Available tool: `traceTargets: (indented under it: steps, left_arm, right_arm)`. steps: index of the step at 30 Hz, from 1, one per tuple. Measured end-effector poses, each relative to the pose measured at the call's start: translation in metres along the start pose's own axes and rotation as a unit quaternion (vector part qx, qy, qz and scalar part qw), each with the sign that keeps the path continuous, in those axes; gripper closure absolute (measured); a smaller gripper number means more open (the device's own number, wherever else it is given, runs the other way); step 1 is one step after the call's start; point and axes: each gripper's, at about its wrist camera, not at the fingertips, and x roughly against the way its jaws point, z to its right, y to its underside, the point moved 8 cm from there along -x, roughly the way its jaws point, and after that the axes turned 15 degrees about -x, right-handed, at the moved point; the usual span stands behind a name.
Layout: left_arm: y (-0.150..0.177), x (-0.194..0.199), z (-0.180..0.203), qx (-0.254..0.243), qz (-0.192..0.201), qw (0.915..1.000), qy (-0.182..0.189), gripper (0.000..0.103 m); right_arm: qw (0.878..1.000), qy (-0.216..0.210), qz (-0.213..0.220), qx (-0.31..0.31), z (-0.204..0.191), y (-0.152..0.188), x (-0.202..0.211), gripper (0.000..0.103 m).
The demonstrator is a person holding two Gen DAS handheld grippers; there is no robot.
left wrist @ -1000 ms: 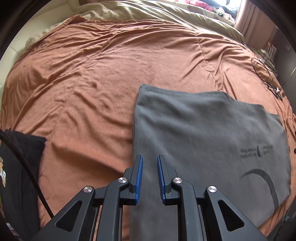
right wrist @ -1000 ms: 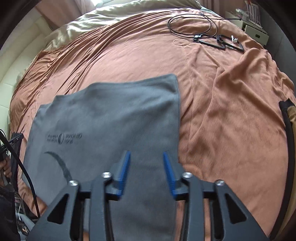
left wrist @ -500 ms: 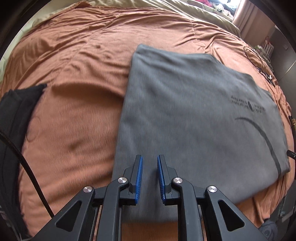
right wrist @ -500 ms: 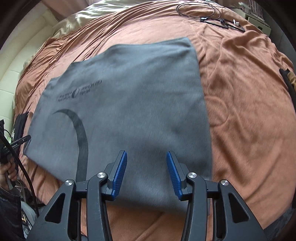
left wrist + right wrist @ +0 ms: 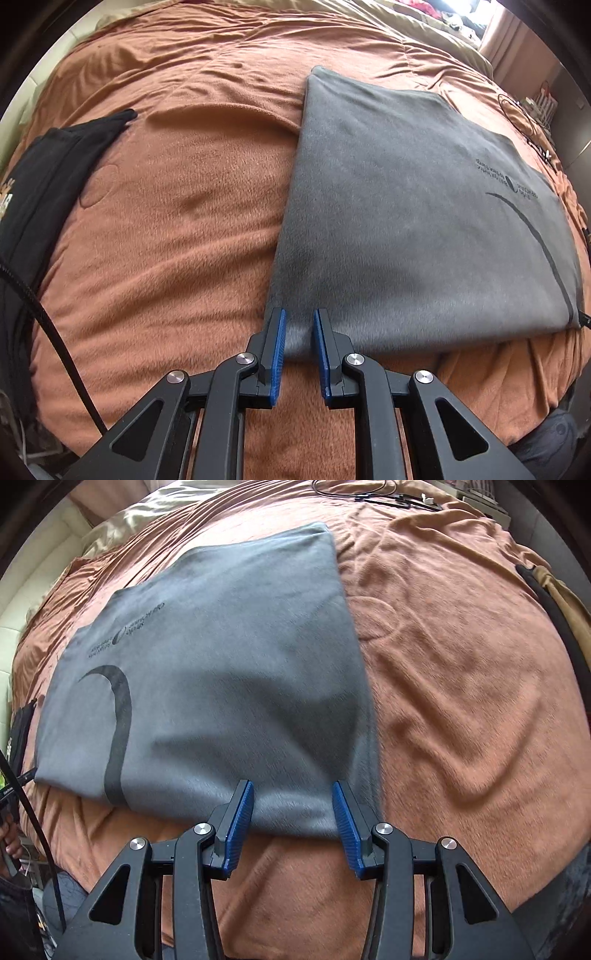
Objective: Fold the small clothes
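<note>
Both of your grippers have drawn back to the near hem of the grey garment (image 5: 417, 221), which lies flat on the orange blanket (image 5: 177, 229). Your left gripper (image 5: 298, 325) sits at the near-left corner, fingers narrowly apart, empty. Your right gripper (image 5: 292, 801) is at the near-right corner, fingers wide apart. You look placed to pinch both corners and fold away.

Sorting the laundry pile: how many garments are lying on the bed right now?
2. A folded grey T-shirt with dark print lies on the orange blanket; a black garment lies at its left edge. Others may be out of view.
</note>
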Motion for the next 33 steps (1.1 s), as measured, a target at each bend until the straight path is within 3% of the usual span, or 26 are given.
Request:
traceTargets:
  steps: [4, 14, 22, 29, 33]
  left_arm:
    - [0.010, 0.011, -0.001, -0.002, -0.009, 0.9996, -0.025, 0.085]
    - [-0.012, 0.040, 0.053, -0.017, 0.035, 0.9990, 0.021, 0.084]
    - [-0.030, 0.021, 0.109, -0.037, 0.026, 0.9981, 0.043, 0.083]
    - [-0.034, -0.002, 0.135, -0.059, 0.006, 0.9975, 0.039, 0.079]
    - [-0.026, -0.011, 0.133, -0.060, 0.000, 0.9971, 0.046, 0.079]
  right_arm:
    - [1.000, 0.014, -0.010, -0.004, 0.004, 0.009, 0.015, 0.061]
    - [0.999, -0.034, 0.003, 0.026, -0.047, 0.010, 0.053, 0.061]
    - [0.998, -0.051, -0.021, 0.041, -0.076, 0.005, 0.025, 0.061]
    - [0.997, -0.013, -0.049, 0.057, -0.082, 0.010, -0.022, 0.061]
    - [0.997, 0.014, -0.042, 0.067, -0.088, 0.012, -0.019, 0.061]
